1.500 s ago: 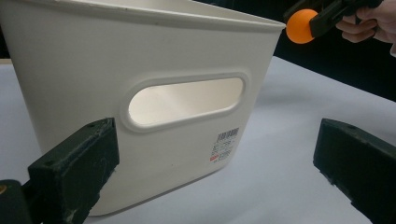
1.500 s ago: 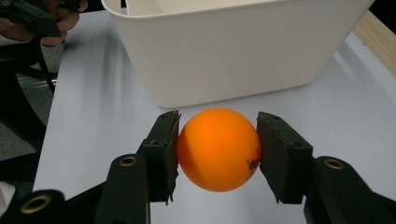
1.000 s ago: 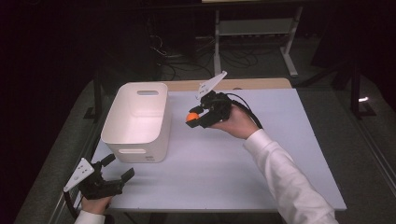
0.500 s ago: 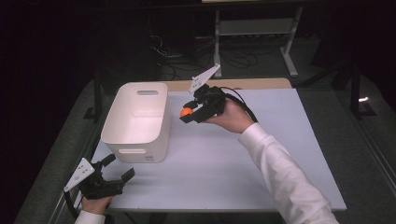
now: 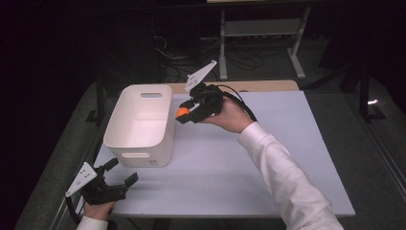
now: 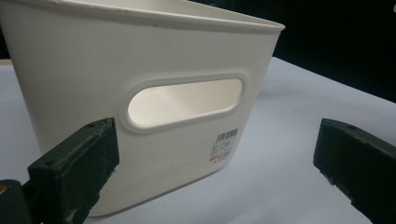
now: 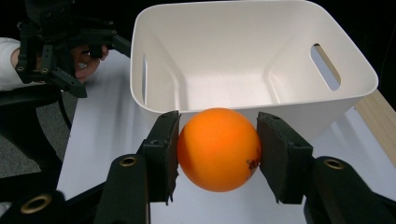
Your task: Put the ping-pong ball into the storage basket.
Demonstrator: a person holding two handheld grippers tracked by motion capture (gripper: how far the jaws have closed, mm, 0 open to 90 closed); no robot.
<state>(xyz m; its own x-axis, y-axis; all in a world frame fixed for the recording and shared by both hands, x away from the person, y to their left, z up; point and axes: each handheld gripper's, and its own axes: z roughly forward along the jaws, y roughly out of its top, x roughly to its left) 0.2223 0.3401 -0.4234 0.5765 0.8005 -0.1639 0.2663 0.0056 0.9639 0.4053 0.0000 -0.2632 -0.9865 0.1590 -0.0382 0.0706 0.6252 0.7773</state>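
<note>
A: What is the right gripper [image 7: 218, 151] holding?
B: A round orange ball [image 7: 218, 149], in the low middle of the right gripper view. It looks smooth, with a small dark mark low on its right side. The two black jaws press on it from both sides. In the high view the ball [image 5: 182, 112] is a small orange dot near the middle, just right of the tub.

A: What is the tub like?
B: The white tub [image 7: 252, 60] looks like smooth plastic, with round corners and long handle holes. It sits at the top of that picture, just past the ball. It stands on a flat pale table [image 5: 239, 163].

A: And the left gripper [image 5: 118, 173]?
B: It is at the low left of the high view, jaws wide apart, holding nothing. Its own view looks at the tub's side, where a little sticker [image 6: 224, 145] is too small to read.

A: Anything cut off?
B: The sleeve [image 5: 287, 182] runs off the bottom edge
</note>
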